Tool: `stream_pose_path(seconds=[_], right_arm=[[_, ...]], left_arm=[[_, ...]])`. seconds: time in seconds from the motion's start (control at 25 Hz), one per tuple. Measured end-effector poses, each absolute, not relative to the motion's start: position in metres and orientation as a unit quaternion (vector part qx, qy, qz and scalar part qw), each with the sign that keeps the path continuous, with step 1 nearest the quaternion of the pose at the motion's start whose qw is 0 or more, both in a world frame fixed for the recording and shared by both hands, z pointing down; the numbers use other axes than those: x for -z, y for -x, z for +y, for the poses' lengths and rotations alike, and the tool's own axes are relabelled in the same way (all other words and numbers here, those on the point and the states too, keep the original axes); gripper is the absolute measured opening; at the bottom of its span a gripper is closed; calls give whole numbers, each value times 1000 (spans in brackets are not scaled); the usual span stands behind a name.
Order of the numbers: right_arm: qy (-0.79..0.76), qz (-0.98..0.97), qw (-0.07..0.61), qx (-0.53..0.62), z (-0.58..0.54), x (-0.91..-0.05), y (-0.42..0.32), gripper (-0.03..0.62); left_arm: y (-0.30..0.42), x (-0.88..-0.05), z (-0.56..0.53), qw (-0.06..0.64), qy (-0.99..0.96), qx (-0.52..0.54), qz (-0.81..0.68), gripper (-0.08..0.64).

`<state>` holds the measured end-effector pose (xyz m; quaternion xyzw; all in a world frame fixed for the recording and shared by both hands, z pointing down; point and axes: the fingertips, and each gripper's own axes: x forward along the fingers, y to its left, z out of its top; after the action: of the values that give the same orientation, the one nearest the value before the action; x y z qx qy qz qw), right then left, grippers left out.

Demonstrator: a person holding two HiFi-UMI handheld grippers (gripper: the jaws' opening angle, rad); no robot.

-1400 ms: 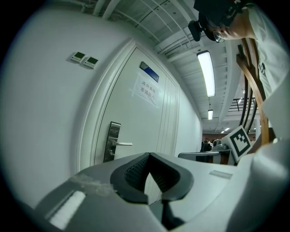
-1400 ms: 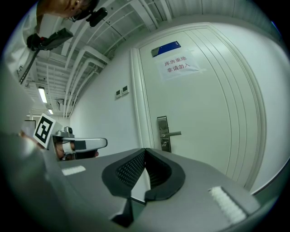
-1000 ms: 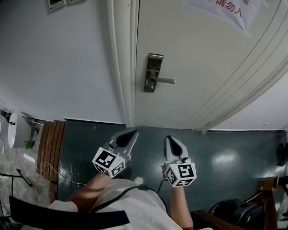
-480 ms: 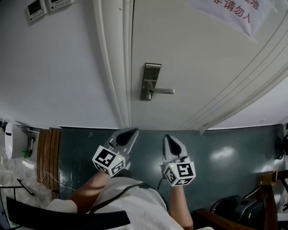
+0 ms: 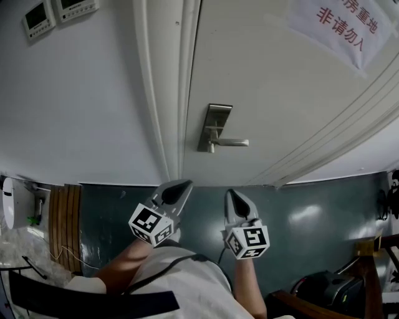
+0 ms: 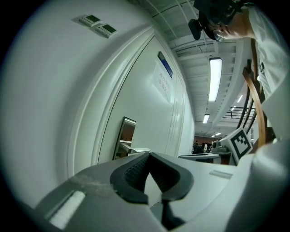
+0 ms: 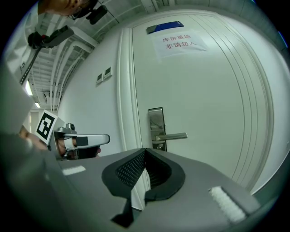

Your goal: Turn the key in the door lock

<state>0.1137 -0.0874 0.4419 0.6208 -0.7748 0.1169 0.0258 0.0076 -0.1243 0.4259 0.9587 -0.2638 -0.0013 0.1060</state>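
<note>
The white door (image 5: pixel 280 93) carries a steel lock plate (image 5: pixel 215 128) with a lever handle (image 5: pixel 232 142) pointing right. I make out no key in any view. Both grippers hover over the dark floor, short of the door. My left gripper (image 5: pixel 181 185) is shut and empty, pointing at the door frame. My right gripper (image 5: pixel 231 194) is shut and empty too, just right of it. In the right gripper view the lock plate (image 7: pixel 157 128) and lever (image 7: pixel 173 136) stand straight beyond the closed right gripper (image 7: pixel 144 155), with the left gripper (image 7: pixel 84 139) at the left. In the left gripper view the lock plate (image 6: pixel 126 137) shows beyond the closed left gripper (image 6: pixel 149 158).
A paper notice (image 5: pixel 340 25) hangs high on the door. Two wall control panels (image 5: pixel 57 12) sit left of the door frame (image 5: pixel 167 93). Wooden slats (image 5: pixel 65 215) and a white unit (image 5: pixel 9 202) lie on the left. Dark gear (image 5: pixel 324 291) sits low on the right.
The lock plate has slid lower in the head view, nearer both grippers, and the wall panels have come into sight. Both grippers keep their places in the picture and stay shut.
</note>
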Motion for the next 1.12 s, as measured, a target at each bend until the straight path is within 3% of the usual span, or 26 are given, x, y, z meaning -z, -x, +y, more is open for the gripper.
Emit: stream_pose_path(seconds=[1.12], right_arm=[[-591,-794,23,-139,-175,-458,-95,8]], left_arm=[[3,-432,-198,109,-952,0,-288,5]])
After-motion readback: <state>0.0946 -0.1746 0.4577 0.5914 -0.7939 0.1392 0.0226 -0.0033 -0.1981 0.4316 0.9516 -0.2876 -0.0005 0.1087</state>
